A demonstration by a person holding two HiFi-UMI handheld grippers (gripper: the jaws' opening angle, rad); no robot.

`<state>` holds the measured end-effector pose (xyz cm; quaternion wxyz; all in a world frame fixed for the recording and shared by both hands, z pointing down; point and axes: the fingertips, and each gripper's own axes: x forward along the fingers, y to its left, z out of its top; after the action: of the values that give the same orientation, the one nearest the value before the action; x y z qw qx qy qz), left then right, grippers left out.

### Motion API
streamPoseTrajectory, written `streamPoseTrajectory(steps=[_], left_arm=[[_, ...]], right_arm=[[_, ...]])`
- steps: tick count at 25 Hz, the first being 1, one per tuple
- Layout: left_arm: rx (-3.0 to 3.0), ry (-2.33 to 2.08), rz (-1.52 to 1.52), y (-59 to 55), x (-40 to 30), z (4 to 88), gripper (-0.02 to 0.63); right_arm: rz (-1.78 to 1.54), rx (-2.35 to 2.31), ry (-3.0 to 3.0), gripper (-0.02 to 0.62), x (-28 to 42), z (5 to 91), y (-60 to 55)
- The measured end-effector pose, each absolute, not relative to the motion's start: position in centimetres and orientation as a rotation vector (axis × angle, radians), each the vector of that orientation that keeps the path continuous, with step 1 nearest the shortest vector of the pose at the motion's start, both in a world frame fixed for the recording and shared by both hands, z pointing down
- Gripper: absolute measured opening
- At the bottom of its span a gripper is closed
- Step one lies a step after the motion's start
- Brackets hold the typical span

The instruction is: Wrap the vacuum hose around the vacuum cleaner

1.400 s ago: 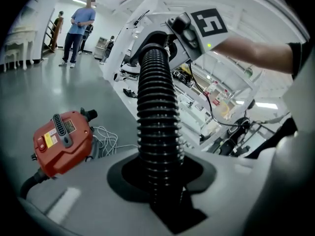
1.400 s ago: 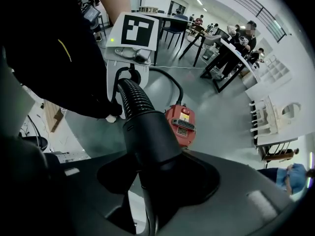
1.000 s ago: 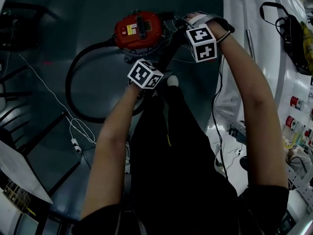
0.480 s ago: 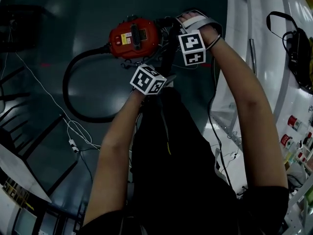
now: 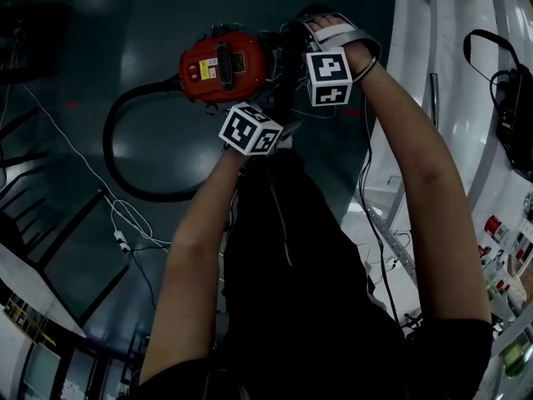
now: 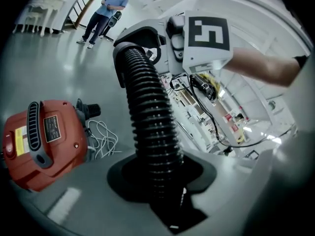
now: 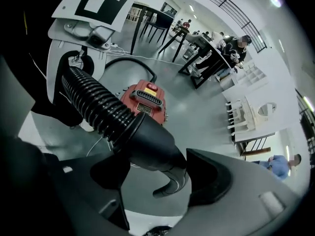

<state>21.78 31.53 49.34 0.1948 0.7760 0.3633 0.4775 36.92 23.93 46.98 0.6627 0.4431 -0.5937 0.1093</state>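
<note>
The red vacuum cleaner (image 5: 221, 63) stands on the dark floor. Its black ribbed hose (image 5: 125, 173) leaves its left side, loops wide over the floor and rises to my grippers. My left gripper (image 5: 250, 129) is shut on the ribbed hose (image 6: 147, 112), just right of the vacuum cleaner (image 6: 42, 141). Close beyond it, my right gripper (image 5: 327, 77) is open. The hose's smooth end cuff (image 7: 147, 141) lies between the right gripper's (image 7: 157, 176) jaws, with a gap to the right jaw. The vacuum cleaner (image 7: 145, 100) sits behind the cuff.
A thin white cable (image 5: 125, 223) trails over the floor at the left, and a coiled cord (image 6: 101, 134) lies beside the vacuum. A white workbench (image 5: 416, 98) with clutter runs along the right. Dark chair frames (image 5: 25, 223) stand at the left. A person (image 6: 106, 11) stands far off.
The head view has drifted, so the vacuum cleaner sits a little further left and lower in the picture. Both grippers stay together at the hose beside the vacuum cleaner.
</note>
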Motion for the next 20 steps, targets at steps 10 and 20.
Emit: streamPoseTrajectory(steps=[10, 20], left_arm=[[2.110, 0.881, 1.250, 29.0, 25.6, 49.6, 0.137], [2.116, 0.594, 1.038, 24.3, 32.4, 48.7, 0.135]], right_arm=[[0.337, 1.044, -1.381, 0.382, 39.0, 48.4, 23.7], [0.481, 1.241, -1.409, 0.251, 40.4, 49.0, 24.1]])
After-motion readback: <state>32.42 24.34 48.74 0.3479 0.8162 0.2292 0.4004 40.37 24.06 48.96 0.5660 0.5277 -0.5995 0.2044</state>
